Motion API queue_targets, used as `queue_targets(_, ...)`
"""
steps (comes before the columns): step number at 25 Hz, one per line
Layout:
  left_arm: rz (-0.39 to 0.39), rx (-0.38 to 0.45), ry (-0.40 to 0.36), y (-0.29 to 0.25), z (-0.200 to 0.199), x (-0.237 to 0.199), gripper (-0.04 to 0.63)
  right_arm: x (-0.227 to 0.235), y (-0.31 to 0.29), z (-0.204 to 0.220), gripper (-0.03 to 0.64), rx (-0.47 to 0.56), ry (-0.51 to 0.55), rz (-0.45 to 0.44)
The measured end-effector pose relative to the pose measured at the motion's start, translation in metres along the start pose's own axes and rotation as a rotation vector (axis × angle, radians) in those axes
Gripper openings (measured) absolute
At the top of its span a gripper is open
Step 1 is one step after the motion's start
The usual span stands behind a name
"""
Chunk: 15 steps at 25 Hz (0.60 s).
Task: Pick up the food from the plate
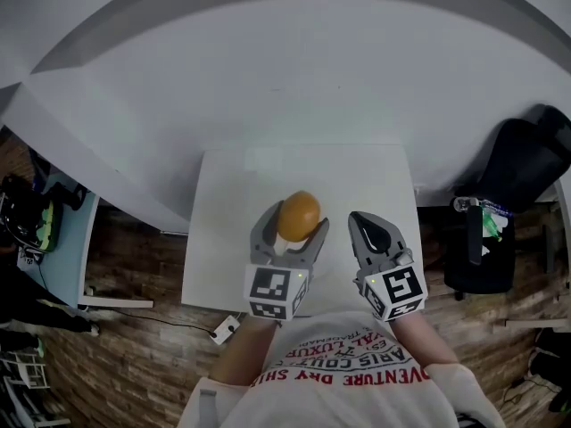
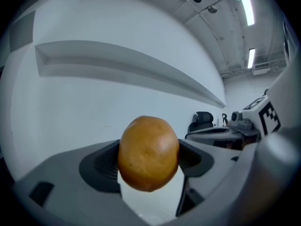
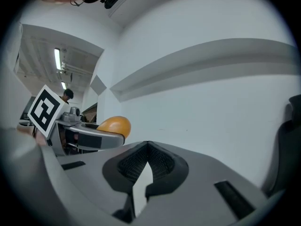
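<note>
Left gripper grips round orange-brown food, right gripper empty.
Head view: left gripper (image 1: 293, 224) pinches the food (image 1: 298, 214) over the white table (image 1: 227, 212); right gripper (image 1: 362, 223) just beside, jaws together. Left gripper view: both pads press the food's sides. Right gripper view: jaws meet on nothing, food at left.

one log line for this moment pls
left hand-held gripper: shut on food, held over table | right hand-held gripper: shut, empty
</note>
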<state>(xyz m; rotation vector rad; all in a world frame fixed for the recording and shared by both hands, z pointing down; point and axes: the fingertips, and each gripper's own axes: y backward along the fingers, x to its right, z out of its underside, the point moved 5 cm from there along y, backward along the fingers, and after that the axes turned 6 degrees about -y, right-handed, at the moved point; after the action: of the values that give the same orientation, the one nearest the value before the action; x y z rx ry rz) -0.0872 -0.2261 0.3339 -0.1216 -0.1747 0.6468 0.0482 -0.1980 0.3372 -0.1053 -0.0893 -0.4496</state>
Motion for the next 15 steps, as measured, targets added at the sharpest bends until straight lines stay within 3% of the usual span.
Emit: queue_targets(15,-0.012,-0.041,0.008,-0.01,0.016,-0.006,0.357,0.005,-0.015,0.015,0.011,-0.041,-0.022,-0.023)
